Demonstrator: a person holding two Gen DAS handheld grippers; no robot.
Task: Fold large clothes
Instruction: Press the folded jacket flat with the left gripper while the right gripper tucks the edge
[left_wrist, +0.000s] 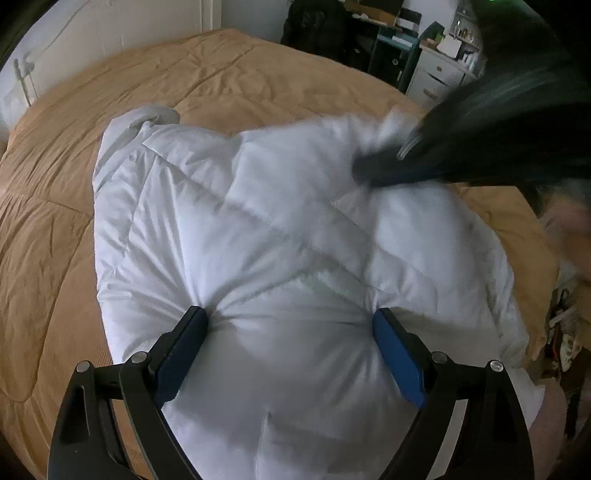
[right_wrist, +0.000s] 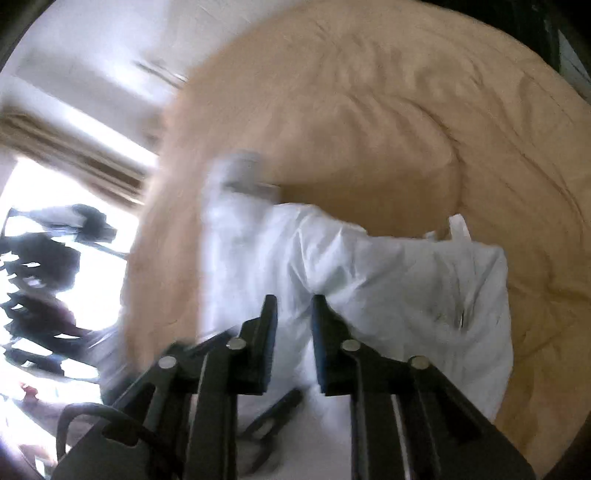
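A white puffy quilted jacket (left_wrist: 258, 221) lies on a tan bedspread (left_wrist: 55, 221). My left gripper (left_wrist: 291, 319) is open wide, its blue-padded fingers (left_wrist: 184, 354) pressing into the jacket's near part, with a bulge of fabric between them. The right gripper shows blurred at the upper right of the left wrist view (left_wrist: 373, 171), over the jacket's far right part. In the right wrist view my right gripper (right_wrist: 293, 306) has its jaws close together with a narrow gap, white jacket fabric (right_wrist: 406, 288) in and beyond the gap. I cannot tell whether it grips the fabric.
The tan bedspread (right_wrist: 369, 110) covers the whole bed. A white wall (left_wrist: 110, 33) stands behind it. A dark chair (left_wrist: 314, 22), a desk and white drawers (left_wrist: 436, 77) stand at the back right. A bright window (right_wrist: 55, 221) shows at the left of the right wrist view.
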